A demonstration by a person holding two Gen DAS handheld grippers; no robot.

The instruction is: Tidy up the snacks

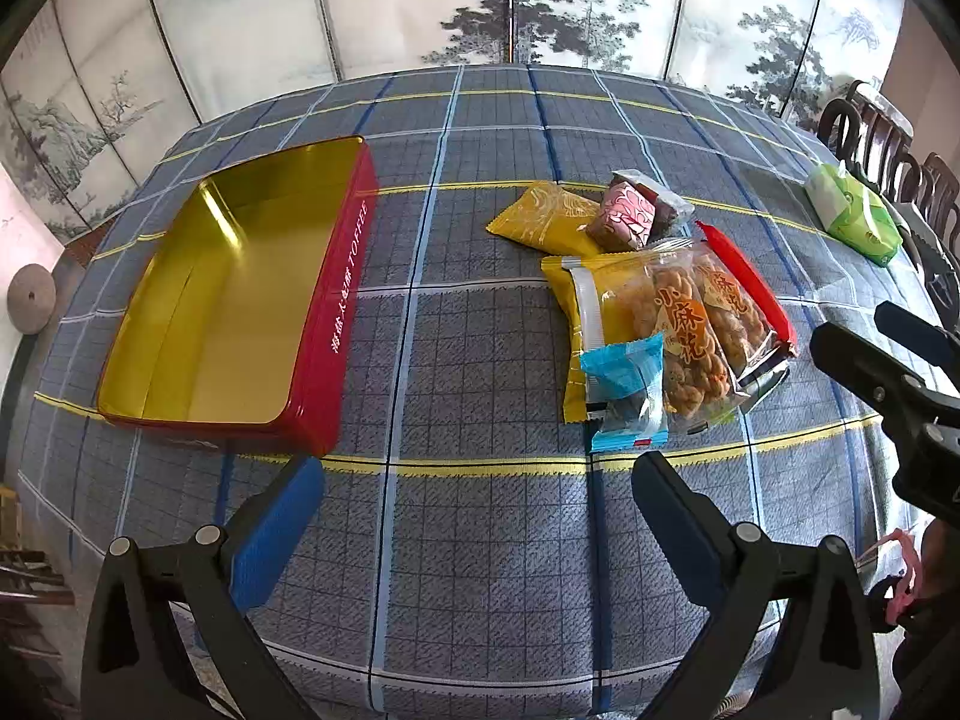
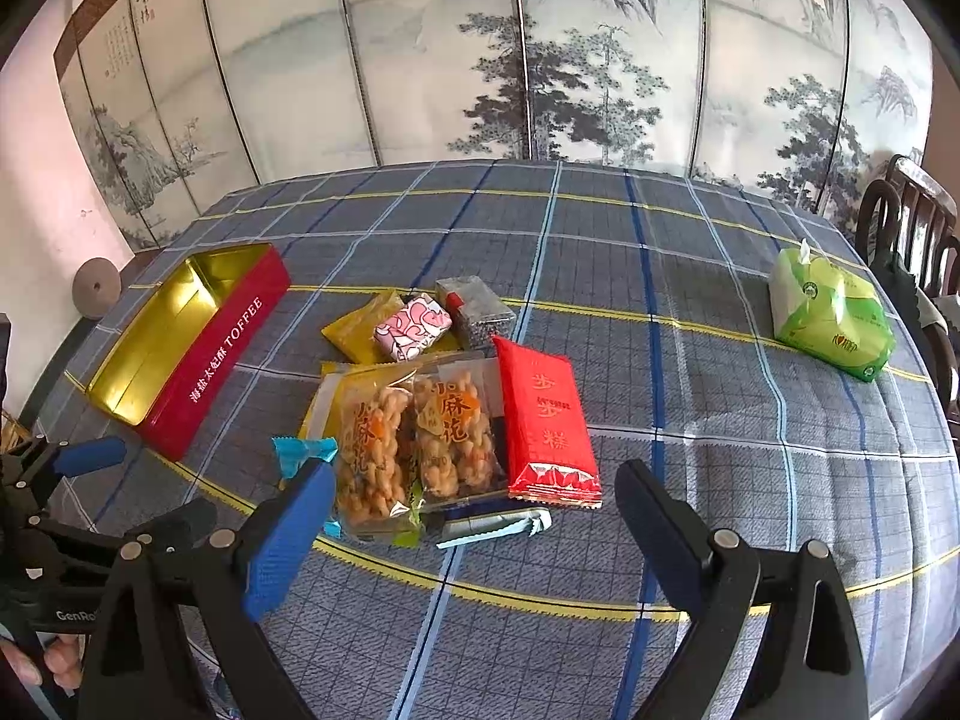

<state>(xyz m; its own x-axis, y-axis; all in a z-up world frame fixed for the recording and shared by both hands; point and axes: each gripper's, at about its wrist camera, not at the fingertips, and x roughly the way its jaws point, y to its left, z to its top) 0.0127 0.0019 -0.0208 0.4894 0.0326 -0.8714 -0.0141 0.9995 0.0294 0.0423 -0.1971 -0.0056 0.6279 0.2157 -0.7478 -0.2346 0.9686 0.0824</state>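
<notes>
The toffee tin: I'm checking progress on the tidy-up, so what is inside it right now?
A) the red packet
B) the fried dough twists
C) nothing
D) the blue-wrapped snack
C: the toffee tin shows only its bare gold floor, while the snacks lie beside it on the tablecloth.

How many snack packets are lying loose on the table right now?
7 visible, all clustered right of the red tin: two yellow, pink, silver, twisted-dough bag, red, blue. Overlaps may hide more.

Home dining room: painted screen (image 2: 540, 60), clothed table (image 2: 660, 300).
</notes>
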